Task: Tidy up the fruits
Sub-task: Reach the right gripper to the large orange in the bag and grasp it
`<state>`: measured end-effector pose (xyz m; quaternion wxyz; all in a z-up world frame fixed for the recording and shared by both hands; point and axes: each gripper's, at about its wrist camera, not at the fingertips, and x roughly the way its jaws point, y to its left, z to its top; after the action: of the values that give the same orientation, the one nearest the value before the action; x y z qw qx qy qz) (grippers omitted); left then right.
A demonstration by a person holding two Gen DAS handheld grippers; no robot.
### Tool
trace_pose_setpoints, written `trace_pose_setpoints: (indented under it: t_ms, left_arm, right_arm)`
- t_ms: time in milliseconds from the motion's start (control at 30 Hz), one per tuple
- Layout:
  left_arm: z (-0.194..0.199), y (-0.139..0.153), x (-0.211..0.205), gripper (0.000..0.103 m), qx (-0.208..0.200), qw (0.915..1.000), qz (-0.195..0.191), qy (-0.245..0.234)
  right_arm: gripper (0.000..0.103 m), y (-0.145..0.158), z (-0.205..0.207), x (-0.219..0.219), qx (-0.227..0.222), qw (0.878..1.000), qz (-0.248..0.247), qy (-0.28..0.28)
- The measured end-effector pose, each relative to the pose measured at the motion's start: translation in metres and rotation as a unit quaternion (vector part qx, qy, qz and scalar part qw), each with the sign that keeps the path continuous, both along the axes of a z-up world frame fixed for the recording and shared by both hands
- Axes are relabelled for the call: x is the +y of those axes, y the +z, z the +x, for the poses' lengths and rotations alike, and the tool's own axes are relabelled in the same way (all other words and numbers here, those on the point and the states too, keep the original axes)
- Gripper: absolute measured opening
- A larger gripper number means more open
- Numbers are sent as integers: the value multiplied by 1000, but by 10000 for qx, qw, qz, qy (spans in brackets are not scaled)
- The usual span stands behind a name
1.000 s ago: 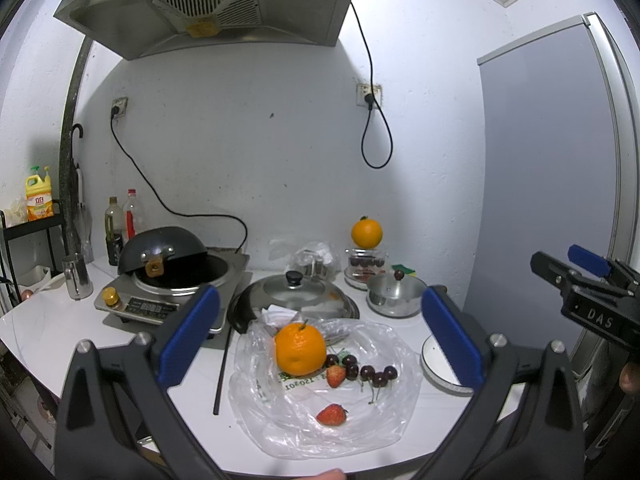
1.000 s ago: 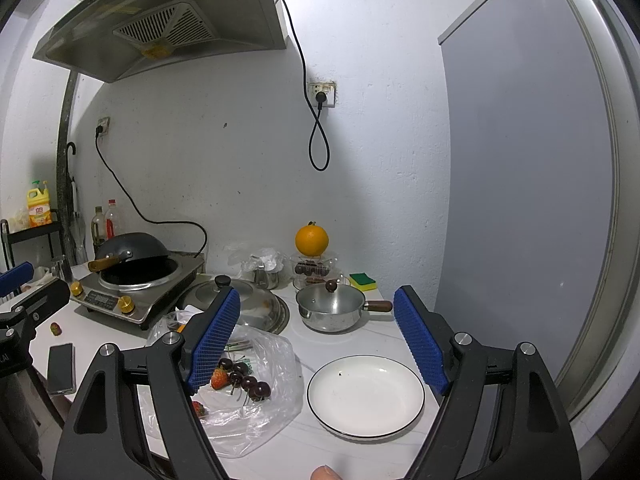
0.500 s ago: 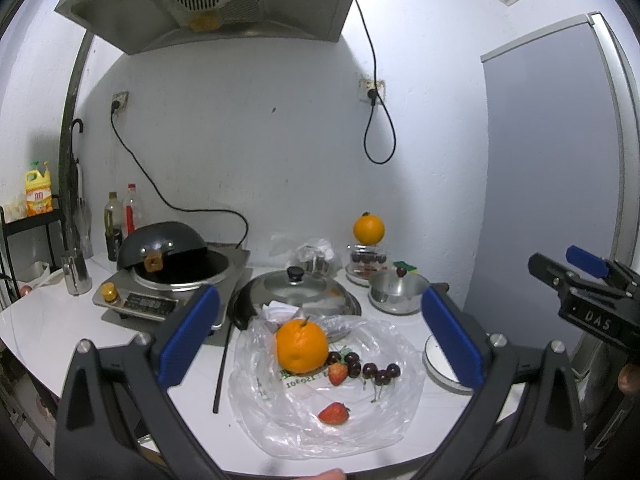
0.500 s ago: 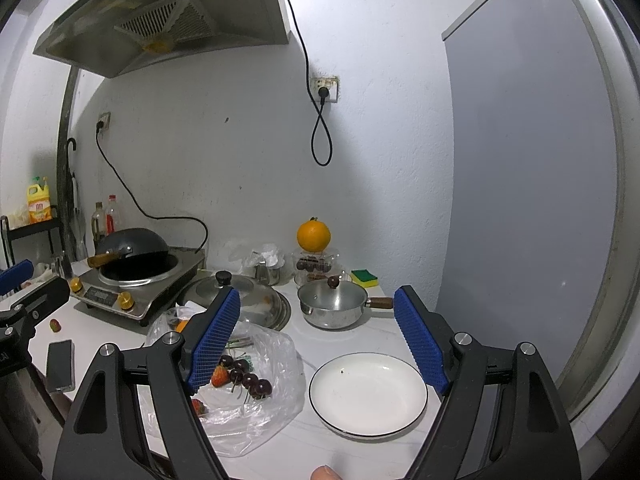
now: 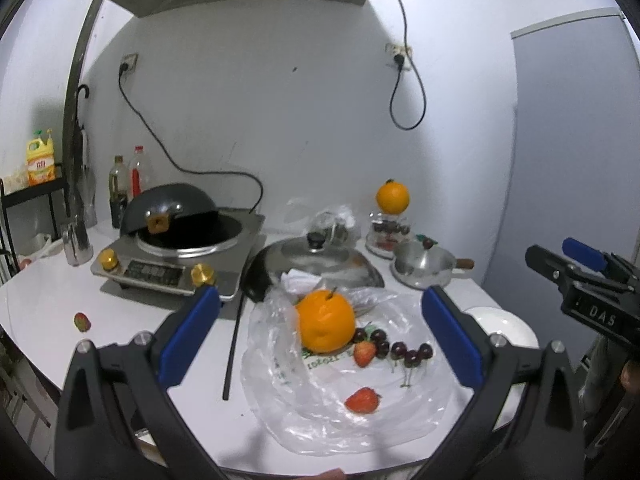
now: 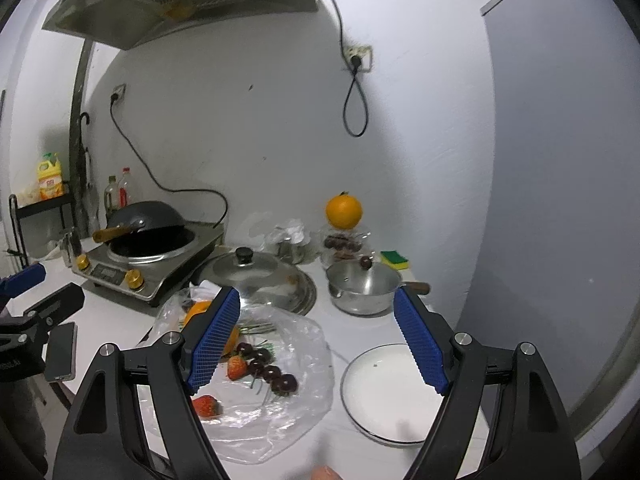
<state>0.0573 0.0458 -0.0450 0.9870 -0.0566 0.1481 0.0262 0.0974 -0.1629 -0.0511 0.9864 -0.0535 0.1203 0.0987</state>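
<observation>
left gripper [image 5: 320, 340]: wide open, empty, hovering over the plastic bag [image 5: 328, 408]; touching nothing.
right gripper [image 6: 316, 344]: wide open, empty, held above the gap between bag and white plate [image 6: 388, 392]; touching nothing.
fruit on bag: big orange [image 5: 327, 322] at the back edge; cherries [image 5: 404, 350] in a row just right of it; one strawberry [image 5: 363, 352] touching the cherry row; second strawberry [image 5: 362, 400] apart, nearer the front.
bag on desk [image 5: 52, 300]: lying flat, opened out, in front of the pan lid [image 5: 316, 256].
second orange [image 5: 393, 197]: perched on a glass jar [image 5: 386, 234] at the back wall, well apart from the bag.
saucepan [image 6: 364, 286]: between jar and plate; one dark cherry sitting on its rim.
left view only: small reddish fruit [image 5: 82, 321] alone on the desk far left; black stick [image 5: 234, 344] lying along the bag's left edge; right gripper body visible at right edge.
right view only: whole plate, bare apart from a speck; green-yellow sponge [image 6: 395, 259] behind the saucepan; phone [image 6: 61, 352] lying flat at left; big orange mostly hidden behind the gripper's left pad.
both views: wok [image 5: 172, 210] tilted on the induction cooker [image 5: 176, 262], back left.
</observation>
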Motion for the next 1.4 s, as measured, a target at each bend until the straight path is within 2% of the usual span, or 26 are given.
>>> trace_pose_setpoints:
  t_ms: [433,533,767,1400]
  left_arm:
    - [35,-40,54,102,478,9981,-182,343]
    - [38,-45,66,102,548,9973,-203,442]
    - [50,-62,95,102,783,9945,-290,627]
    - [103,-90,136,102,1334,9873,-381,771]
  right_arm:
    - [82,-29,49,53,498,9977,-281,354]
    - [82,-37,62,65,649,9957,-308,580]
    - [82,-50,85,94,759,9926,-375,865]
    - [82,-98,170,151,1662,9781,-434,1176]
